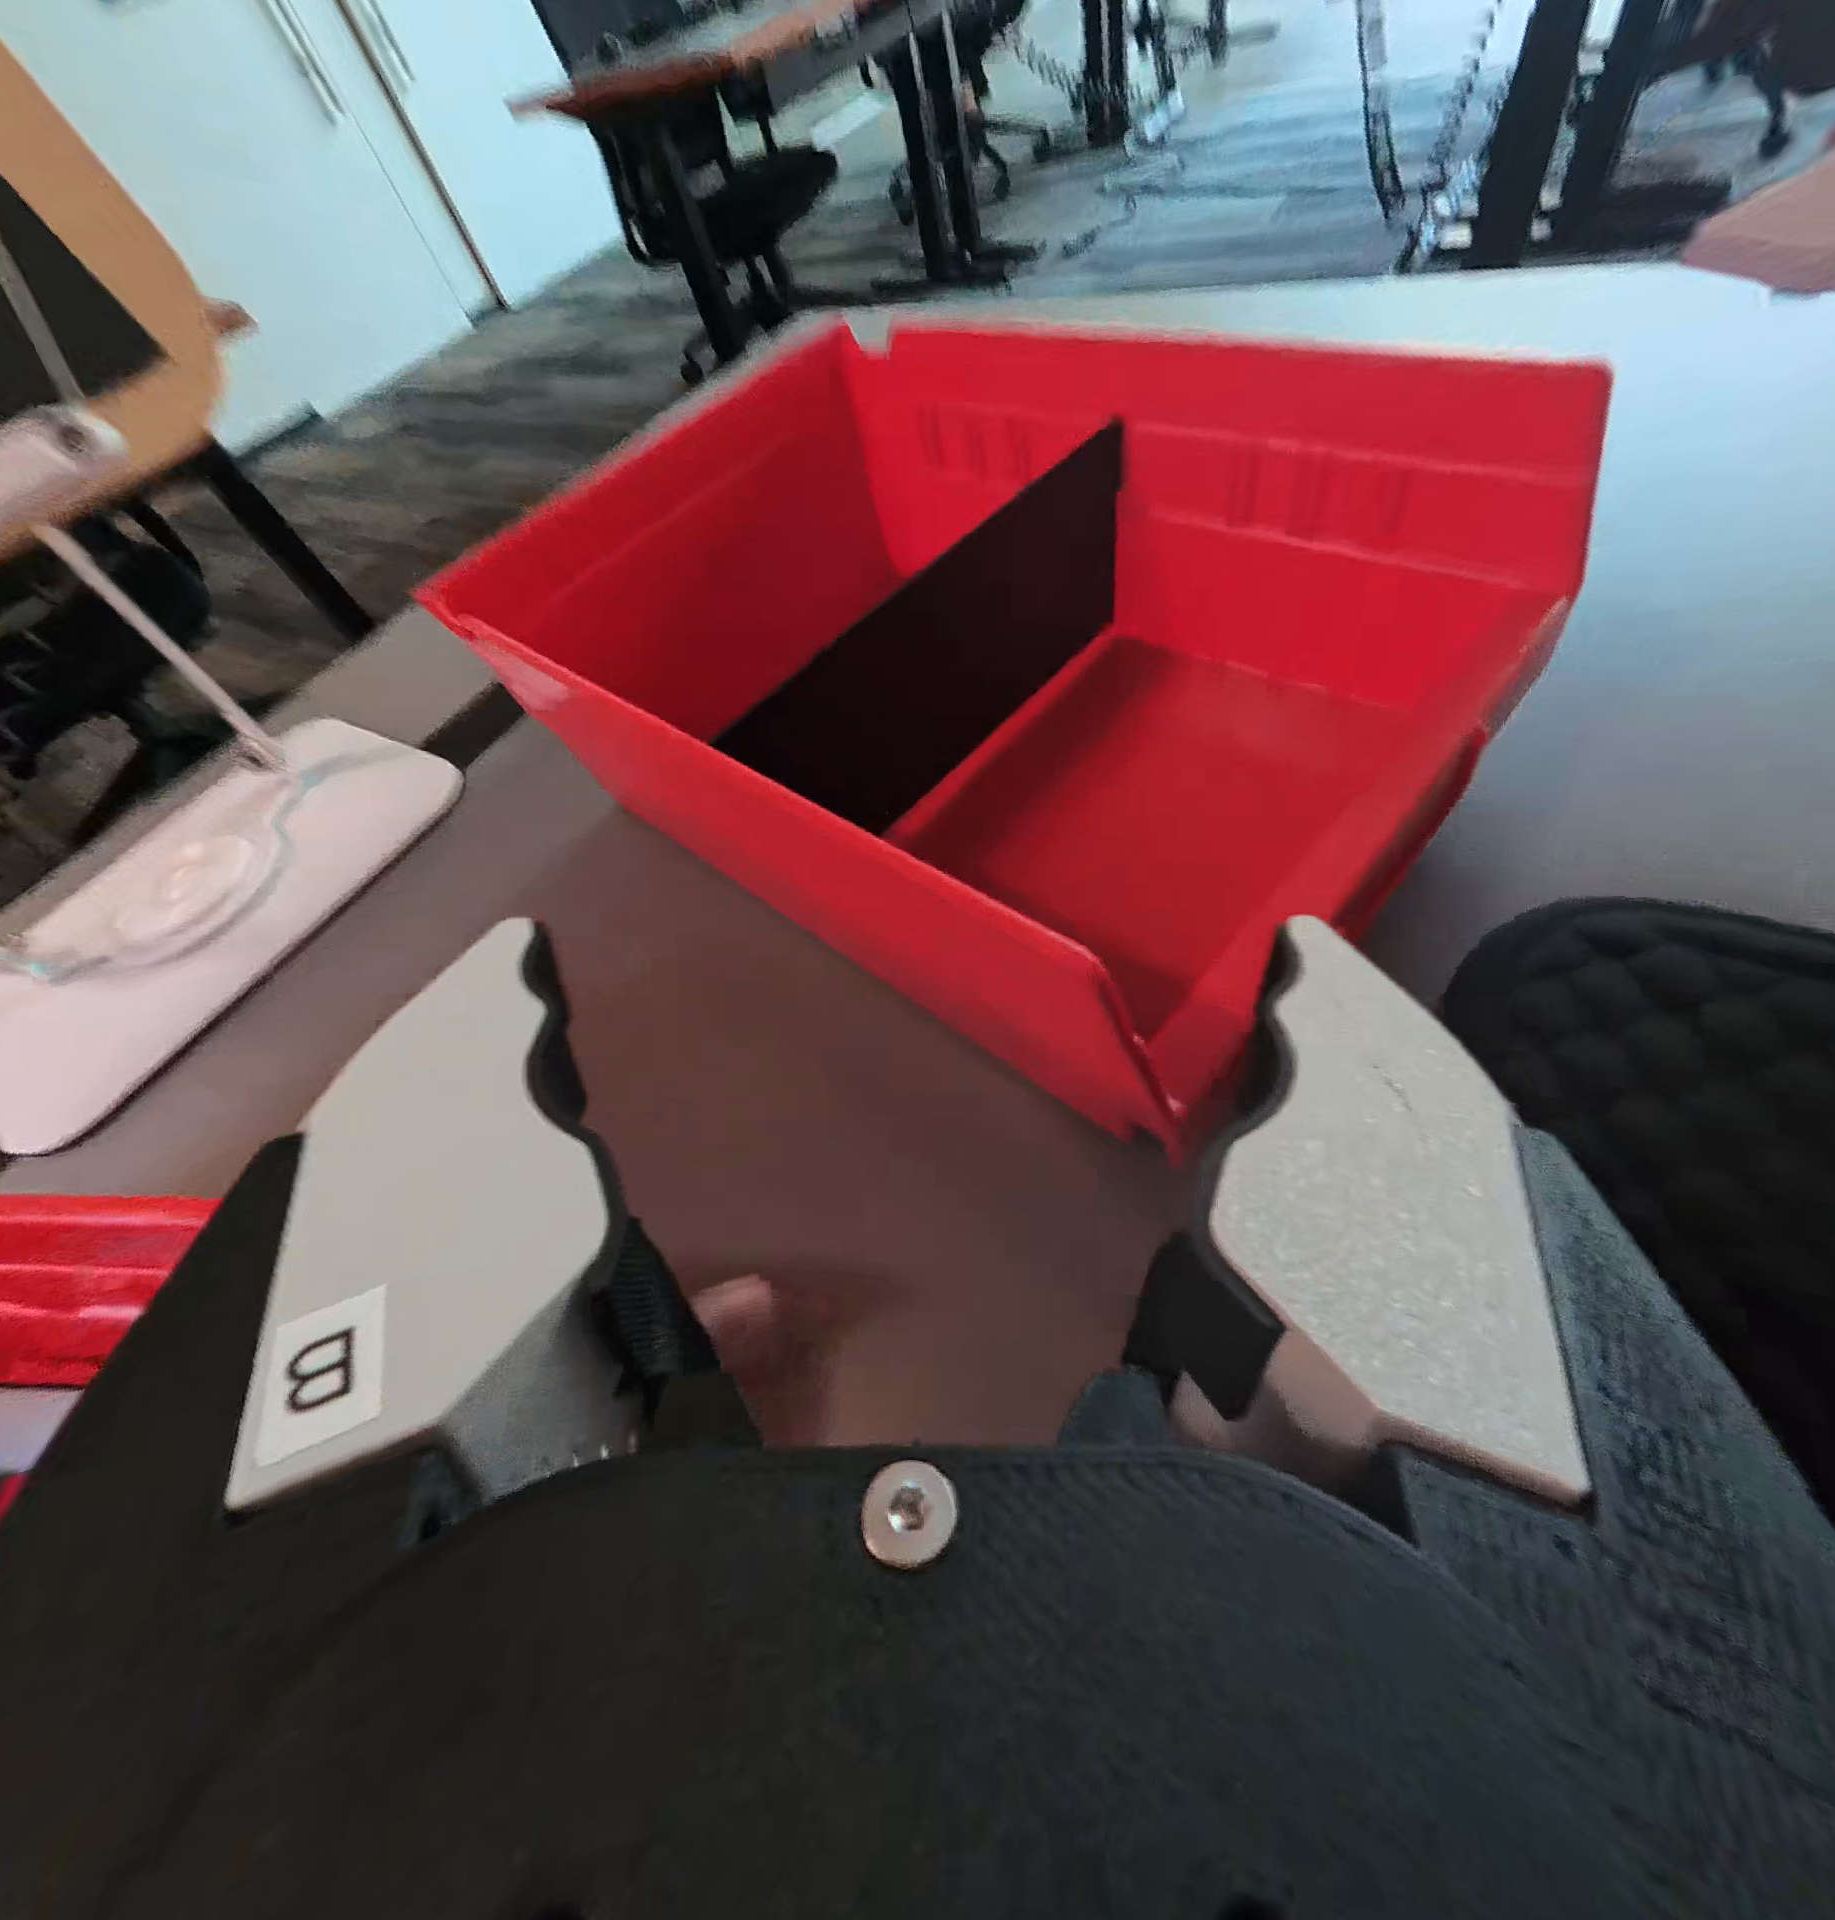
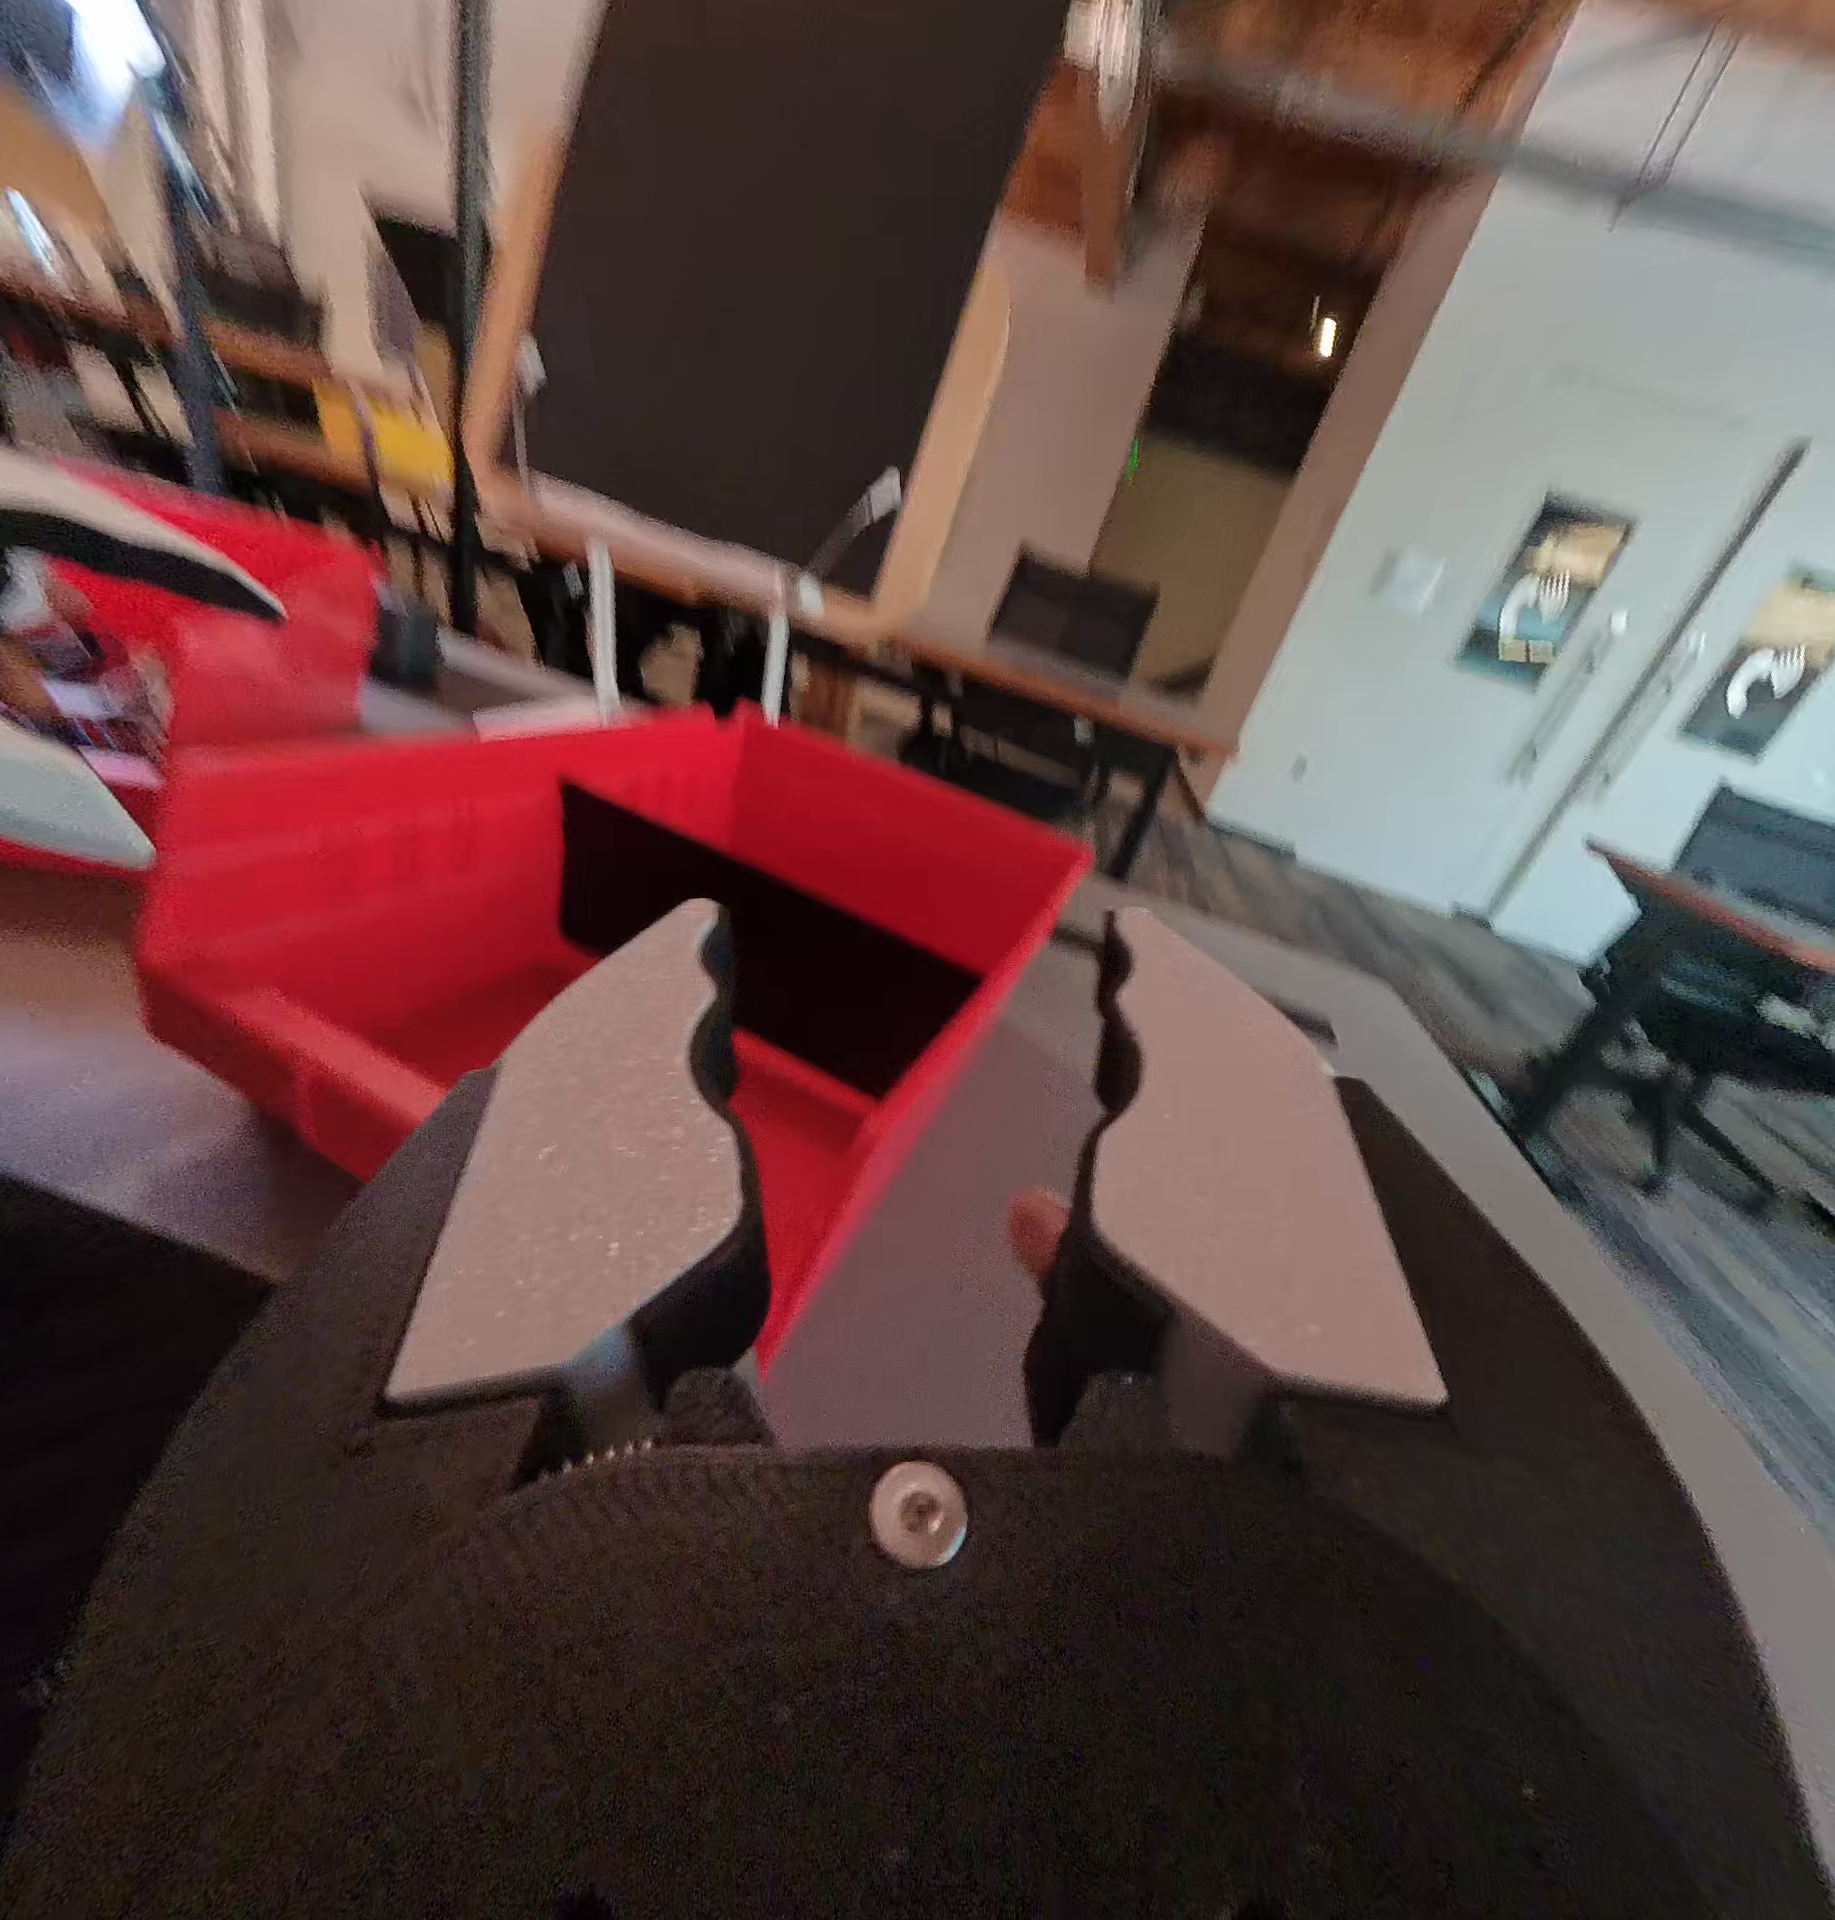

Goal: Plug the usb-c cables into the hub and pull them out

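Observation:
No USB-C cable or hub shows in either view. A red bin (image 1: 1183,831) with a black divider (image 1: 944,634) stands on the grey table, and what shows of its inside looks empty. My left gripper (image 1: 908,940) is open and empty, just short of the bin's near corner. My right gripper (image 2: 913,925) is open and empty, above the same bin (image 2: 393,914) from its other side. The left gripper's fingers (image 2: 51,790) show at the far left of the right wrist view. Both views are motion-blurred.
A black padded mat (image 1: 1702,1049) lies right of the bin. A white stand base (image 1: 217,914) with a clear holder sits at the left. A second red bin (image 2: 269,644) stands behind. The table edge (image 2: 1515,1195) drops off to the right; desks and chairs stand beyond.

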`<state>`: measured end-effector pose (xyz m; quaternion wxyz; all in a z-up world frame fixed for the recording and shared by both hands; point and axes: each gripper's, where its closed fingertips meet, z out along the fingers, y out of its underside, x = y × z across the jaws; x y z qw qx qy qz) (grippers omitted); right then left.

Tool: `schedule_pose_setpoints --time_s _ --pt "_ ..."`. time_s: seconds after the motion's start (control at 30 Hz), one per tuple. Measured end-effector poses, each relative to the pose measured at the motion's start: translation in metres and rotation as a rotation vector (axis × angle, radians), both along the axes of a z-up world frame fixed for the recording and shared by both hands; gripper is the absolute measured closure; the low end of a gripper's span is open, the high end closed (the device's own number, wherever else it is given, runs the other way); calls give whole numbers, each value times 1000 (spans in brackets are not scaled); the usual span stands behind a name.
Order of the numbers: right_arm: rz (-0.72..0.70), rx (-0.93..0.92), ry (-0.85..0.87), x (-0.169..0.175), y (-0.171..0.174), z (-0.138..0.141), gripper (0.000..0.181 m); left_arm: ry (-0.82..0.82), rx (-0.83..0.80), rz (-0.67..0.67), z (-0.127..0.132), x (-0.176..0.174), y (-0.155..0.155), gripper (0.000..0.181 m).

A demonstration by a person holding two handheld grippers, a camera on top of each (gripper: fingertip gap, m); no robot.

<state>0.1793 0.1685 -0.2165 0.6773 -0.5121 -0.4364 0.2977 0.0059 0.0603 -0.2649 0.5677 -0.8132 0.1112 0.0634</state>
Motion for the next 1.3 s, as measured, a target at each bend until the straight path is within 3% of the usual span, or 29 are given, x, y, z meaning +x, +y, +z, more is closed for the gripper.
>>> schedule_pose_setpoints --time_s 0.13,0.2,0.3,0.37,0.43,0.53,0.6,0.7,0.83,0.93,1.03,1.13,1.3 --pt "196 -3 277 3 -28 42 60 71 209 57 43 -13 -24 38" --pt "267 -57 343 1 -38 53 39 91 312 76 64 -18 -42 37" --pt "272 -50 350 -5 -45 59 36 134 500 78 95 -22 -72 38" --pt "278 -17 292 -13 -54 57 36 200 538 69 103 -25 -90 38" --pt "352 -18 189 -25 -71 47 41 256 405 64 85 -33 -100 39" --pt "528 -51 -73 -41 -112 15 99 268 73 80 34 -47 -116 43" --pt "610 -96 -205 -52 -135 -1 103 213 -46 96 13 -51 -126 62" --pt "538 -89 -410 -75 -138 -35 111 106 -110 98 -6 -52 -128 81" --pt "384 -53 -709 -98 -126 -97 115 150 -334 174 -47 -72 -130 92" --pt "193 32 -757 -113 -104 -114 125 201 -407 186 -65 -83 -125 97" --pt "94 88 -788 -119 -93 -123 126 262 -457 204 -74 -98 -124 116" --pt "100 63 -792 -118 -93 -124 130 329 -499 257 -73 -112 -129 148" --pt "122 34 -788 -114 -91 -125 133 274 -526 244 -73 -119 -149 152"
